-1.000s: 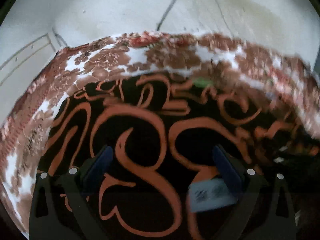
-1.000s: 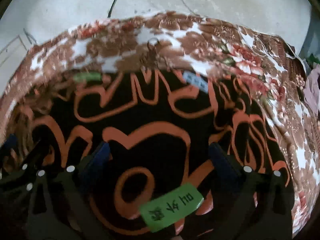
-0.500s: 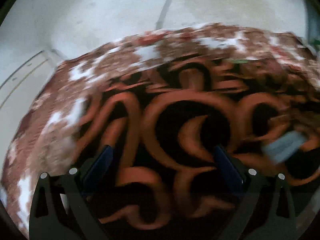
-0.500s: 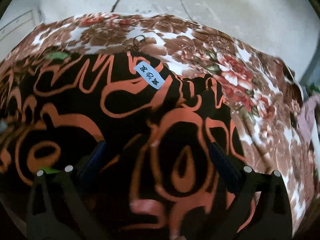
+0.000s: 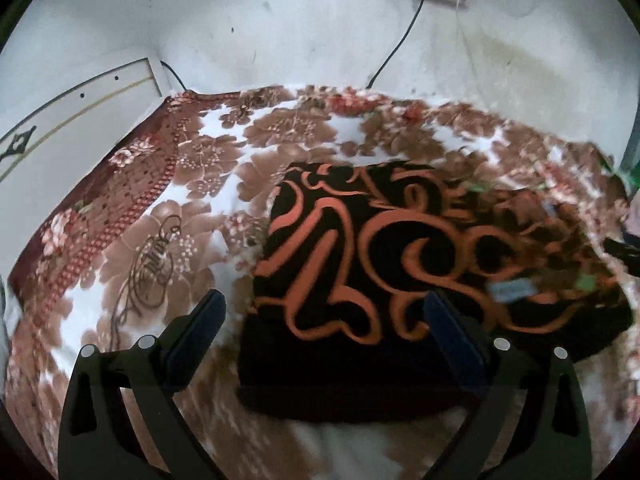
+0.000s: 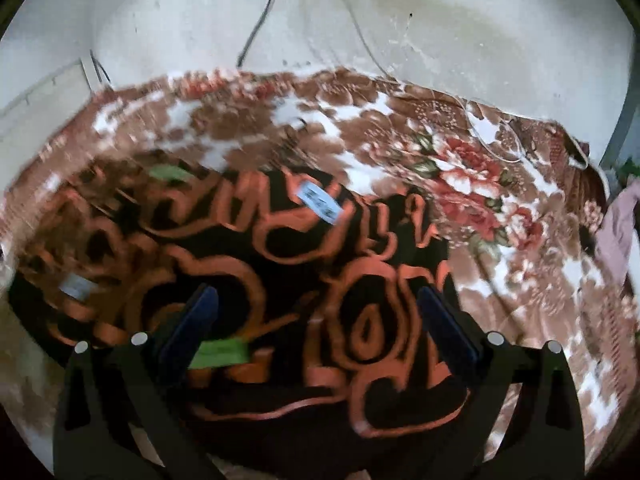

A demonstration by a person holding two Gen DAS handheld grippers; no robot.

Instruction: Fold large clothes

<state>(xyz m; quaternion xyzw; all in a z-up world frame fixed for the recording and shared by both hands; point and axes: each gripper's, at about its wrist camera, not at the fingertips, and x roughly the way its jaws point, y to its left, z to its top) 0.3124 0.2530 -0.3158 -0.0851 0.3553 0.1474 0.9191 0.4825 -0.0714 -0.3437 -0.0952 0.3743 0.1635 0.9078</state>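
Note:
A black garment with orange swirls (image 5: 400, 272) lies folded into a thick rectangle on a brown floral blanket (image 5: 192, 168). It also fills the right wrist view (image 6: 280, 300), with a blue-white label (image 6: 322, 202) and green tags (image 6: 218, 354) on it. My left gripper (image 5: 326, 332) is open and empty, raised over the garment's left near corner. My right gripper (image 6: 316, 324) is open and empty, above the garment's right part.
The blanket covers a bed against a white wall (image 5: 304, 24). A black cable (image 5: 396, 44) runs down the wall from a socket. A white headboard panel (image 5: 76, 108) stands at the left. Pink cloth (image 6: 616, 236) lies at the bed's right edge.
Both grippers have pulled back and up from the garment. It filled both views before; its whole folded outline and more of the blanket show now.

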